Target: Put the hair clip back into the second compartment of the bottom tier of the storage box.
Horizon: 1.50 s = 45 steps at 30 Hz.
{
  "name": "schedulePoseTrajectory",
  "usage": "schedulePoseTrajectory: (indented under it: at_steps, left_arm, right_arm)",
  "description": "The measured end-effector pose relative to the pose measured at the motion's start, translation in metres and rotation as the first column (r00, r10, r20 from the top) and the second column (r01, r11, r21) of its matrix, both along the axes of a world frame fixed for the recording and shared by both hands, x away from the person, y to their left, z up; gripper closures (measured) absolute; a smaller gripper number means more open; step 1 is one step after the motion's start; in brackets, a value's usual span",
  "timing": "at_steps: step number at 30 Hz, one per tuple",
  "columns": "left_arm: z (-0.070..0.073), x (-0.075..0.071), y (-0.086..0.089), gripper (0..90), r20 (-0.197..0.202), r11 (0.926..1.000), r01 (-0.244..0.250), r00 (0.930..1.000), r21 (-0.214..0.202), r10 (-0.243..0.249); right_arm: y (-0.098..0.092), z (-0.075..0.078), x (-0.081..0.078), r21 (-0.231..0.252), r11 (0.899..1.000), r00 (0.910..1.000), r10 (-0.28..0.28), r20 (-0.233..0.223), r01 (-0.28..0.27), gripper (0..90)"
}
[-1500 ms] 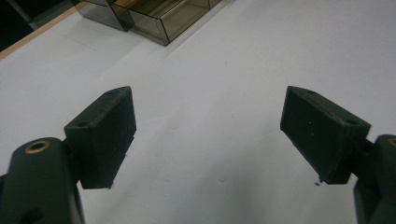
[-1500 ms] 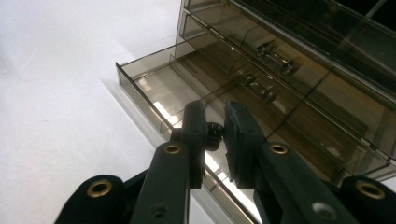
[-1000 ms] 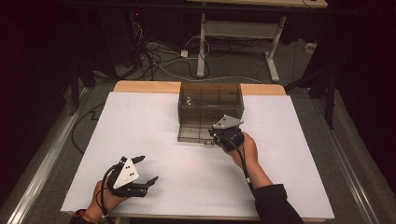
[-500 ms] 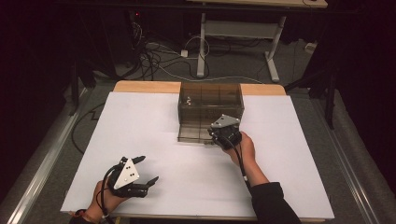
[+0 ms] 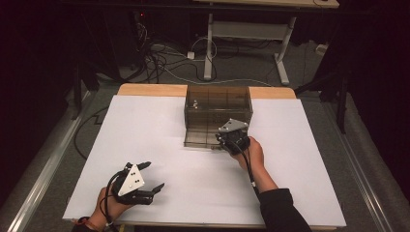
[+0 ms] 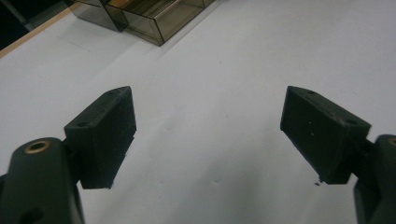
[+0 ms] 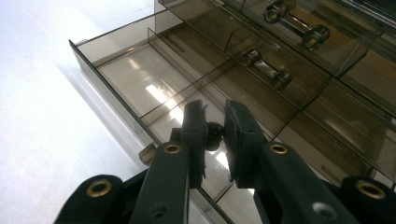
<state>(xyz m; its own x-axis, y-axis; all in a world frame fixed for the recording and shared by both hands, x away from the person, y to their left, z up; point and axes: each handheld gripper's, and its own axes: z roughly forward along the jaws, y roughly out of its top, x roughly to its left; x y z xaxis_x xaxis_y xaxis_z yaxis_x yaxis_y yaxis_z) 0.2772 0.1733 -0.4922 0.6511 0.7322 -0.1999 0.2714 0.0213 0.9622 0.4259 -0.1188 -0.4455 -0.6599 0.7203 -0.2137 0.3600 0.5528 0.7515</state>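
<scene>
Placement step in hand: right gripper (image 7: pixel 215 128) hangs over the open drawer (image 7: pixel 140 77) of the cabinet (image 5: pixel 217 104), jaws clamped on a small dark part (image 7: pixel 214 130) — next, part the jaws above a compartment. Left gripper (image 5: pixel 145 176) rests apart, jaws spread, empty.

High view sits above your side, looks fwd and down on the whole table (image 5: pixel 159 145). Left gripper view rides low, close to the surface, drawer box (image 6: pixel 140 18) far off. Right gripper view is close up on the drawer box, shared w/ both others.
</scene>
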Motion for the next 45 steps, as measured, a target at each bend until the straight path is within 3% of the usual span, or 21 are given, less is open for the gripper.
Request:
schedulePoseTrajectory:
  at_steps: [19, 27, 28, 35, 36, 39, 45]
  left_arm:
    - [-0.001, 0.0, 0.0, 17.2, -0.003, 1.0, -0.004, 1.0, 0.0, 0.004]
    - [-0.001, 0.001, 0.001, 17.2, -0.002, 1.0, -0.005, 1.0, 0.001, 0.005]
    - [-0.001, 0.001, 0.001, 17.2, -0.003, 1.0, -0.005, 1.0, 0.001, 0.005]
    - [-0.001, 0.001, 0.001, 17.2, -0.003, 1.0, -0.005, 1.0, 0.0, 0.005]
    - [-0.001, 0.001, 0.001, 17.2, -0.002, 1.0, -0.006, 1.0, 0.001, 0.006]
    - [-0.001, 0.001, 0.001, 17.2, -0.003, 1.0, -0.006, 1.0, 0.002, 0.006]
    - [-0.001, 0.0, 0.001, 17.2, -0.004, 1.0, -0.006, 1.0, 0.007, 0.006]
  right_arm:
    - [0.0, -0.002, 0.0, 0.005, 1.0, 0.9998, -0.019, 0.01, 0.019, 72.8]
    - [-0.005, 0.001, -0.004, 0.041, 0.999, 0.9994, -0.024, 0.026, 0.023, 66.1]
    - [-0.006, 0.002, -0.005, 0.046, 0.999, 0.9991, -0.024, 0.035, 0.023, 61.9]
    - [-0.011, 0.005, -0.01, 0.065, 0.997, 0.9979, -0.034, 0.056, 0.03, 54.4]
    - [-0.012, 0.006, -0.012, 0.073, 0.997, 0.997, -0.025, 0.073, 0.02, 47.6]
    - [-0.013, 0.008, -0.015, 0.084, 0.996, 0.9941, -0.041, 0.1, 0.033, 38.7]
    - [-0.015, 0.01, -0.017, 0.119, 0.992, 0.9925, -0.051, 0.111, 0.038, 27.9]
